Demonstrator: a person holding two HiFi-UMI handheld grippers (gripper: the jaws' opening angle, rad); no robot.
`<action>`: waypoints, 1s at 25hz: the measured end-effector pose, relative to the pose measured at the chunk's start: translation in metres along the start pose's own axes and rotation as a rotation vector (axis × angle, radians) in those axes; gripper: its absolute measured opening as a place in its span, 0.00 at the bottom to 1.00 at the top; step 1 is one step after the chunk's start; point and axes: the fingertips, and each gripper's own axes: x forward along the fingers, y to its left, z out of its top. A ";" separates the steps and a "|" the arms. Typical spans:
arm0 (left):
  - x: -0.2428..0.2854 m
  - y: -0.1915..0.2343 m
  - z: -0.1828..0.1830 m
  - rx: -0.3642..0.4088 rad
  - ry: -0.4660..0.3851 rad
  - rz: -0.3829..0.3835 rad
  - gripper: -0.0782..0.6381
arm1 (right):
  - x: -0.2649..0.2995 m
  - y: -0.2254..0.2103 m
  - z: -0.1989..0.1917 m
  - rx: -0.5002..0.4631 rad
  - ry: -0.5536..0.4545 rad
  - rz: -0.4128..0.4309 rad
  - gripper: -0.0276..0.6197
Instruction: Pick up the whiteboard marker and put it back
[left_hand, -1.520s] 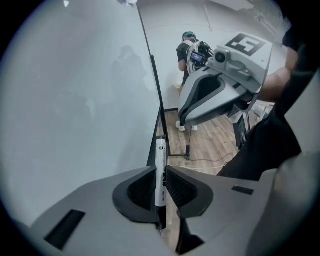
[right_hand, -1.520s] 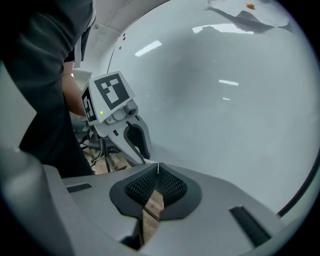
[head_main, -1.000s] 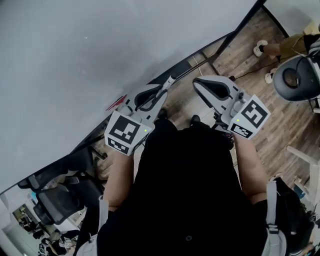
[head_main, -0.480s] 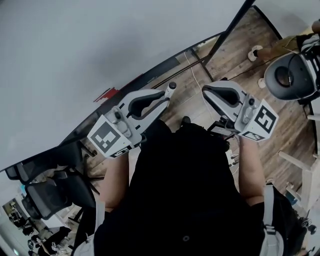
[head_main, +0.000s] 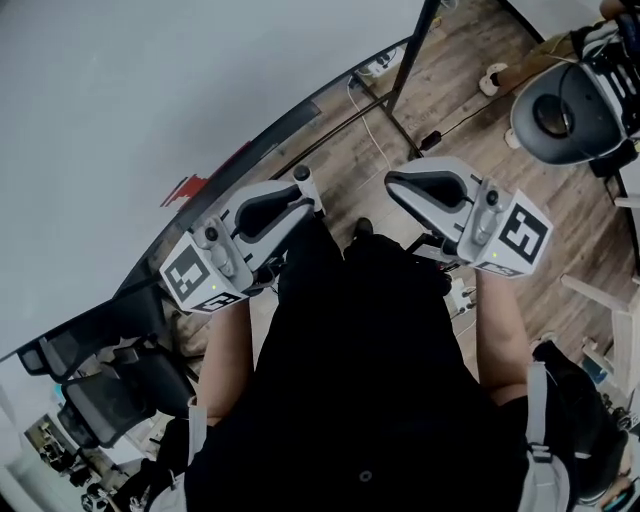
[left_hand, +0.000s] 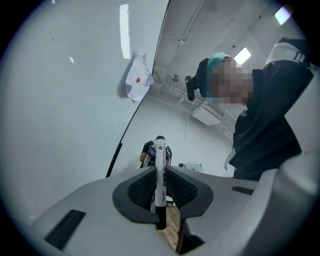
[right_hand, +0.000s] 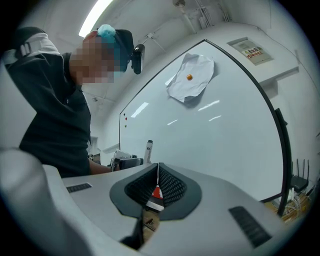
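Observation:
The whiteboard marker (left_hand: 159, 172), white with a black cap, stands upright between the pads of my left gripper (left_hand: 159, 192), which is shut on it. In the head view the left gripper (head_main: 296, 190) points up and to the right at the whiteboard's lower edge, with the marker's end (head_main: 300, 174) poking out of its tip. My right gripper (head_main: 398, 182) is held beside it on the right. Its jaws (right_hand: 158, 181) are closed with nothing between them. The right gripper view also shows the marker (right_hand: 148, 149) in front of the whiteboard (right_hand: 225, 130).
A crumpled paper (right_hand: 192, 75) is pinned to the board by an orange magnet. A dark tray ledge (head_main: 285, 128) runs under the board, with a red item (head_main: 186, 187) at its left. The board stand's legs (head_main: 395, 95), cables, a grey chair (head_main: 560, 115) and a black office chair (head_main: 100, 400) stand on the wooden floor.
My left gripper has swung left and down with the marker still in it, now pointing more to the right. The right gripper has hardly moved. The head view has tilted.

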 end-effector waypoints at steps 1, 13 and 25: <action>0.002 -0.003 -0.001 -0.005 -0.003 -0.010 0.21 | -0.002 0.001 -0.002 0.004 0.002 0.002 0.07; 0.015 -0.021 -0.016 -0.062 -0.023 -0.059 0.21 | -0.008 0.010 -0.013 -0.013 0.028 0.022 0.07; 0.023 -0.011 -0.018 -0.083 -0.020 -0.071 0.21 | -0.006 -0.004 -0.016 -0.011 0.039 0.026 0.07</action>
